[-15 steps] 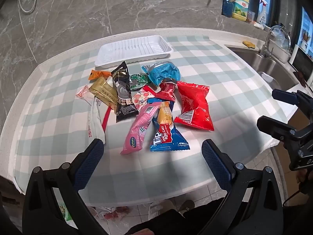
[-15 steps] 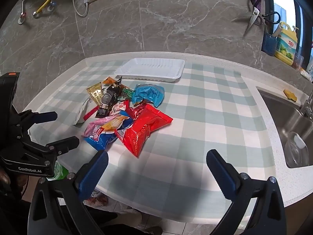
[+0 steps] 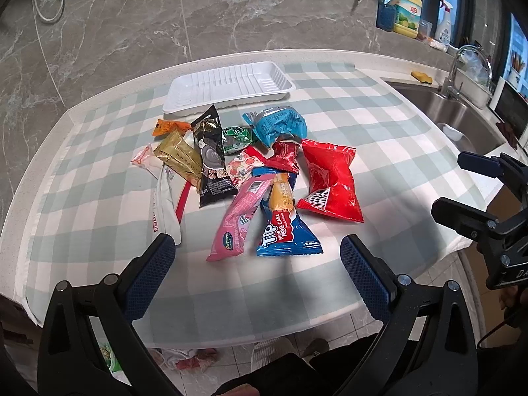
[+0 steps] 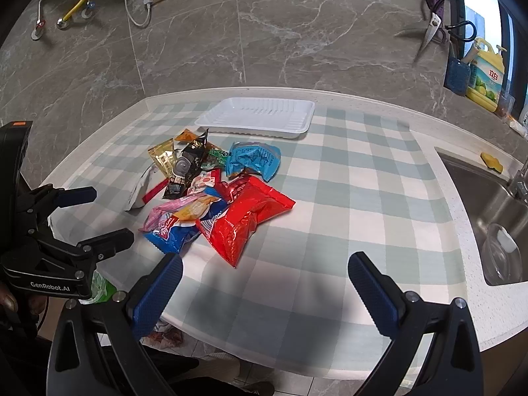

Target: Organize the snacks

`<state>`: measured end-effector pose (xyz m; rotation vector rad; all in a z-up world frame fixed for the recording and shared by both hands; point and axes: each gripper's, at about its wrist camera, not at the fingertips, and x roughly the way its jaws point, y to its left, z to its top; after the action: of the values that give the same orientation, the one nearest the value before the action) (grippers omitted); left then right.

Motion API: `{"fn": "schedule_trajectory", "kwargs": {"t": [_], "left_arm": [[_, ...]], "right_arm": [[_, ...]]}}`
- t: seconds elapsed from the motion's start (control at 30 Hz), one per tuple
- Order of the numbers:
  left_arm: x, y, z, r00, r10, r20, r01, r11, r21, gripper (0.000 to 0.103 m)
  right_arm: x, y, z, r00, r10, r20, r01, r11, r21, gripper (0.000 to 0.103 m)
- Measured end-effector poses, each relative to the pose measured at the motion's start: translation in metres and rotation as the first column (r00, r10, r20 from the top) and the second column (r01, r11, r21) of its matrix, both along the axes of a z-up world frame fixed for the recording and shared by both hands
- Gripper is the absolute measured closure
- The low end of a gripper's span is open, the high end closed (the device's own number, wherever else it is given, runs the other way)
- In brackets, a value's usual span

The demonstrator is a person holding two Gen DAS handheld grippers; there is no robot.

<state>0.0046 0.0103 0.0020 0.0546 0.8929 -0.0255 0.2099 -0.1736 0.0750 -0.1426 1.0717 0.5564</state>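
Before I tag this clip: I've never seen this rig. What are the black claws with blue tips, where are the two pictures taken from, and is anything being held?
There is no robot here. A person holds a two-finger gripper in each hand, and each gripper carries a wide-angle camera looking along its fingers. One picture comes from the left gripper, the other from the right gripper; each also shows up at the edge of the other's view. The blue tips are the finger pads.

Both grippers are open and hold nothing; they hover at the near edge of a checked cloth on the counter. On the cloth lies a pile of snacks, among them a big red bag and a blue Tip packet. Behind the pile sits a white tray with nothing in it. A sink is on the right.
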Motion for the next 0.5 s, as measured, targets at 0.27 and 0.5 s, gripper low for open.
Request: {"fn": "schedule_trajectory", "kwargs": {"t": [0.27,0.5], "left_arm": [[-0.0028,-0.0028,0.0022,1.000,0.000,0.002,0.000,1.000,-0.001,0.002],[-0.0031,-0.0031,0.0022,1.000,0.001,0.006,-0.001,1.000,0.002,0.002]], "right_arm": [[-0.0001,0.0006,0.0002,1.000,0.000,0.001,0.000,1.000,0.000,0.001],[0.0001,0.0003,0.0003,1.000,0.000,0.000,0.000,1.000,0.001,0.001]]}}
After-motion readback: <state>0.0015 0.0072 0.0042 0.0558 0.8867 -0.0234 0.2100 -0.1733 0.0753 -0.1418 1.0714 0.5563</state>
